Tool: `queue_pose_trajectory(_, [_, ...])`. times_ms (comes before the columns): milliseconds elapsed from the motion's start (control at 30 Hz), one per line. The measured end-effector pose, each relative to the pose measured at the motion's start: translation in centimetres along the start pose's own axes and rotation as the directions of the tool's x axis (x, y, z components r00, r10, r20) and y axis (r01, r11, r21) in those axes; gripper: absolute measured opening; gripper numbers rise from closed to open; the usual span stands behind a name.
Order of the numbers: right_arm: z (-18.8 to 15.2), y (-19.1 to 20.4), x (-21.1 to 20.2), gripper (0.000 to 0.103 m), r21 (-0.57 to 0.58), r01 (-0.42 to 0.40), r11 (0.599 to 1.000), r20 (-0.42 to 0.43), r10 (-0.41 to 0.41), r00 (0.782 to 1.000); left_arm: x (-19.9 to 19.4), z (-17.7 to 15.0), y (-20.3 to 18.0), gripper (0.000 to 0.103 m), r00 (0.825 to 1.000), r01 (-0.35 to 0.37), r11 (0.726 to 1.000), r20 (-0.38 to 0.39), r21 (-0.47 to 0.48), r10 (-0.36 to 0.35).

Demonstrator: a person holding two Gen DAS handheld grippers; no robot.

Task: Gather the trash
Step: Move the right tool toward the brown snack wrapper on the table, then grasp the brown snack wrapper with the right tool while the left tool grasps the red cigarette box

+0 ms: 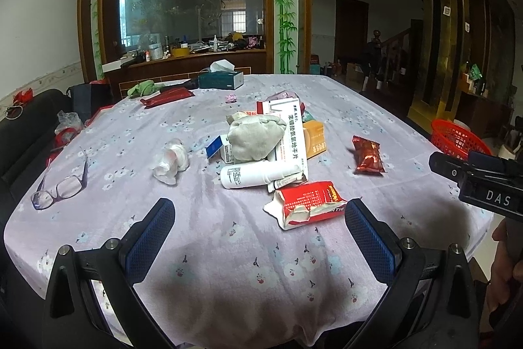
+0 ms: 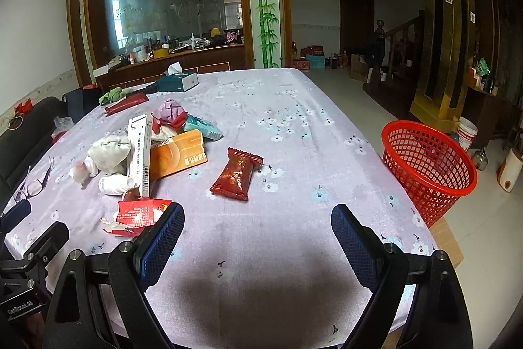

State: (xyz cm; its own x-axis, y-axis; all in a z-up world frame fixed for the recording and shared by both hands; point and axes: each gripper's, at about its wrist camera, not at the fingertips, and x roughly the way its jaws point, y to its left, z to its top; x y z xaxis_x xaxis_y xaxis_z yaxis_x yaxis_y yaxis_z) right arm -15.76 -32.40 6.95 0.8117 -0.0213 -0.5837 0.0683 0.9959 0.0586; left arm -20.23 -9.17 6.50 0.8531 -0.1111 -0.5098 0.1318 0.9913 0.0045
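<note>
Both claws hang over the near edge of the tablecloth (image 1: 228, 251), the left gripper (image 1: 260, 219) and right gripper (image 2: 258, 226) each spread wide and holding nothing. Going left to right, the glasses (image 1: 62, 185) lie close to the crumpled tissue (image 1: 171, 161) and could get swept up by mistake; the torn red carton (image 1: 307, 201) looks flimsy; the glossy snack wrapper (image 2: 237, 174) may slip. Off the table's right side stands the red basket (image 2: 428, 162), easy to miss.

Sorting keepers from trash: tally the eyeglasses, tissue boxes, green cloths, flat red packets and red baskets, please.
Eyeglasses: 1
Tissue boxes: 1
Green cloths: 1
Flat red packets: 2
Red baskets: 1
Total: 6
</note>
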Motion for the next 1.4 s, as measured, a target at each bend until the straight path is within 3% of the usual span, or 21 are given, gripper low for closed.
queue_pose_trajectory(1400, [-0.3,0.0,0.7,0.094,0.004,-0.001,1.0,-0.033,0.001,0.999,0.7,-0.4,-1.3,0.103,0.997,0.058,0.997,-0.044,0.051,-0.055])
